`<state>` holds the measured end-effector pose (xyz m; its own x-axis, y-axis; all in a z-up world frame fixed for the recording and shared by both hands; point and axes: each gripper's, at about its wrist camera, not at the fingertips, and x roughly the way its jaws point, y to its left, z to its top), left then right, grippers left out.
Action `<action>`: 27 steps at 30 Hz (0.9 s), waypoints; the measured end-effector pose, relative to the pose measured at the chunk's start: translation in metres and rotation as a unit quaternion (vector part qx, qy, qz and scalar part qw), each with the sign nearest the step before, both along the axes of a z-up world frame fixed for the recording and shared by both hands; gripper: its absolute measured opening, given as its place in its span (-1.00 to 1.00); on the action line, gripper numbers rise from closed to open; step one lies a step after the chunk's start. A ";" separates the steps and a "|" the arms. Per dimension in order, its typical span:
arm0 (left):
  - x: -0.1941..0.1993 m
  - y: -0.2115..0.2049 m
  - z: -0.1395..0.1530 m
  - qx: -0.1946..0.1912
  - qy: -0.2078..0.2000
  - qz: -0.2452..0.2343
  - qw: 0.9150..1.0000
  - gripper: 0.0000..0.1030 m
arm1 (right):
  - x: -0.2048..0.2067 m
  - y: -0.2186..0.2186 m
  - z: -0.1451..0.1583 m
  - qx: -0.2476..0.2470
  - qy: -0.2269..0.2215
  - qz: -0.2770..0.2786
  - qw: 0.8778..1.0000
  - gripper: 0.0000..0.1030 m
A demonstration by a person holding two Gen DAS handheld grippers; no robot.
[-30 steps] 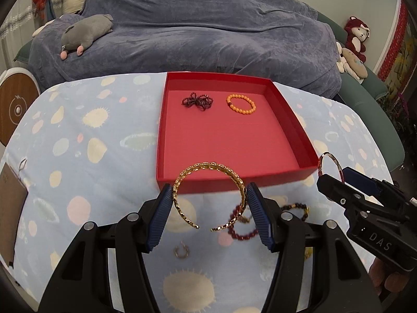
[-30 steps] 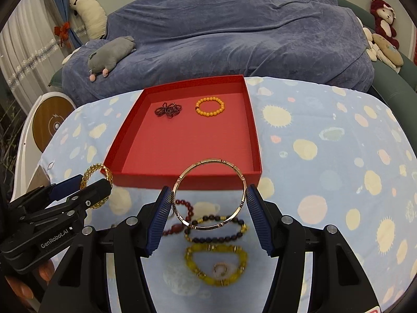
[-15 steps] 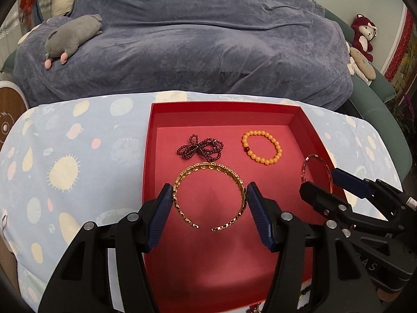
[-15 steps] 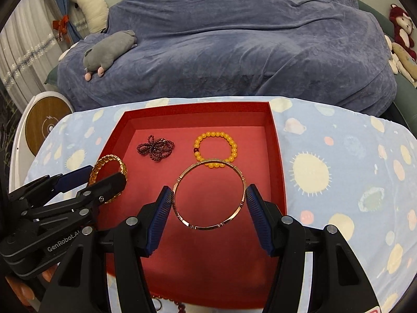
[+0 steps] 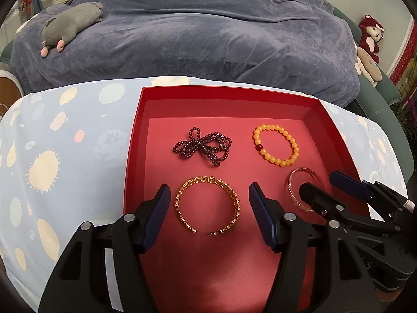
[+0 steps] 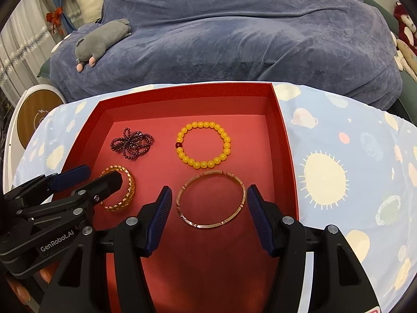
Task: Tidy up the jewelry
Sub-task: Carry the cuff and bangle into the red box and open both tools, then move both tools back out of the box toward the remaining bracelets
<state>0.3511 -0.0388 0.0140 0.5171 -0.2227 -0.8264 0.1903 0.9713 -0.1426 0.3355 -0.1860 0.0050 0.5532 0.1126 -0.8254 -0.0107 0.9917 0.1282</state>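
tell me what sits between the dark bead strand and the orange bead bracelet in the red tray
Nothing: between the dark bead strand and the orange bead bracelet only bare floor of the red tray shows, in both wrist views.

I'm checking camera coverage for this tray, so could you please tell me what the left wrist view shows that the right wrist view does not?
Only the left wrist view shows the gap in the gold open cuff bracelet between the left gripper fingers. Only the right wrist view shows the full rose-gold bangle between the right gripper fingers, plus the white cow plush. Both show the red tray, dark bead strand, yellow bead bracelet and grey plush.
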 end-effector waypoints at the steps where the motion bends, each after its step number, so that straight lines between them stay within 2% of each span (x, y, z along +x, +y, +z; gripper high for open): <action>1: 0.000 0.000 0.001 0.000 0.001 -0.002 1.000 0.20 | -0.001 -0.001 0.001 0.000 0.000 -0.003 1.000 0.13; 4: -0.005 0.002 0.007 0.003 -0.008 0.001 1.000 0.36 | -0.008 -0.004 0.006 0.005 -0.006 -0.009 1.000 0.13; 10: -0.026 0.010 0.030 -0.006 -0.025 0.003 1.000 0.36 | -0.036 -0.006 0.029 0.008 -0.023 -0.010 1.000 0.14; 18: -0.086 0.030 0.053 -0.016 -0.035 0.014 0.999 0.36 | -0.102 -0.002 0.050 -0.005 -0.030 -0.007 1.000 0.14; 27: -0.167 0.057 0.043 -0.016 -0.011 0.033 0.999 0.37 | -0.189 -0.002 0.042 -0.002 -0.005 -0.025 1.000 0.14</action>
